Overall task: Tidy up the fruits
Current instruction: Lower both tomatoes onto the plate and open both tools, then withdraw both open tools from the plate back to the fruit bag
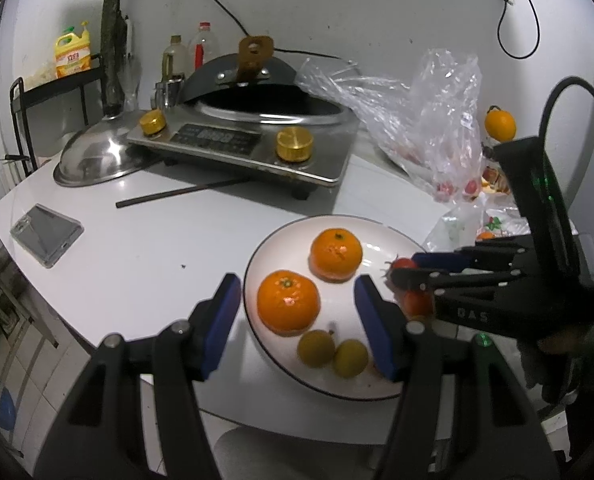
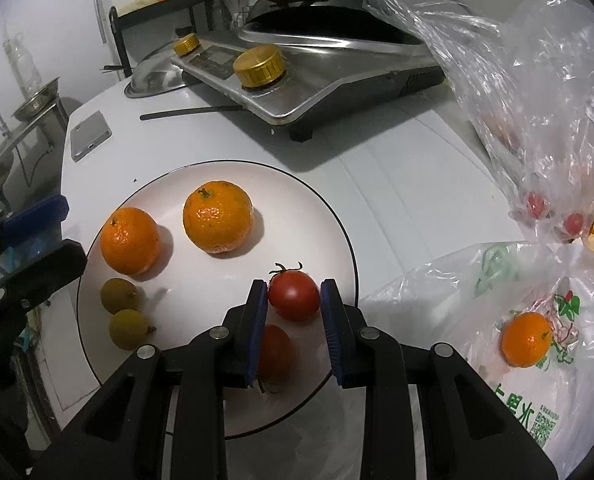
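The right gripper (image 2: 293, 300) is clenching a small red tomato (image 2: 293, 295) between its blue pads, holding it low over the near right part of the white plate (image 2: 329, 216). A second tomato (image 2: 275, 350) is lying on the plate just behind and beneath the left pad. Ahead and to the left of this gripper two mandarins (image 2: 218, 216) are sitting on the plate, and further left, two small greenish-yellow fruits (image 2: 120, 295) are resting close to each other. The left gripper (image 1: 297, 320) is hovering released and empty over the plate's other side, with one mandarin just ahead between its pads. To the right of the right gripper, one more mandarin (image 2: 526, 339) is waiting in a plastic bag (image 2: 477, 280) on the counter (image 2: 397, 168). The step in hand looks like setting the tomato down beside its twin. The next move probably calls for lowering gently, letting go without nudging the other tomato, then reaching right to the bag.
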Tool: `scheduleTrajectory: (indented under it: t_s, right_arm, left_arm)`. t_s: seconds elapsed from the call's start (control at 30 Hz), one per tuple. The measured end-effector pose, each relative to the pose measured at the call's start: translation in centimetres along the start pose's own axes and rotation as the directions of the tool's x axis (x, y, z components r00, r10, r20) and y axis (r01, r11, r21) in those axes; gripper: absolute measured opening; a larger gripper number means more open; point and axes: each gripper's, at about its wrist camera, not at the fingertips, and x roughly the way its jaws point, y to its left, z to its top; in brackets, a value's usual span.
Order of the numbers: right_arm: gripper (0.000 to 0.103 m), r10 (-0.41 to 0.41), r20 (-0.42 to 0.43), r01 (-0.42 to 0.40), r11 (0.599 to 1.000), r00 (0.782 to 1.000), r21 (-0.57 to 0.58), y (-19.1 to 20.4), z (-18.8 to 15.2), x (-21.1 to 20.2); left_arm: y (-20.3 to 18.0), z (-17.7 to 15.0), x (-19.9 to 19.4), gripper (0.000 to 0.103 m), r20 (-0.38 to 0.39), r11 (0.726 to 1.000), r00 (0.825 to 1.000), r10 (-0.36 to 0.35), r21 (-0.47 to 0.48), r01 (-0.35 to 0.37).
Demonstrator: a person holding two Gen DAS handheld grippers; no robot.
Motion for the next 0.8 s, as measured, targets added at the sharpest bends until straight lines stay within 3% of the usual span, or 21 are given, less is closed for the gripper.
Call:
scheduleTrajectory:
  t_s: [0.8]
  right_arm:
    - [0.032,-0.008,0.095,0.007,1.0,0.995,0.003,-0.4,-1.2,-5.6]
  left_arm:
    - [-2.8,0.0,-3.7,0.061,0.033,1.0,0.999,0.0,0.03,-0.001]
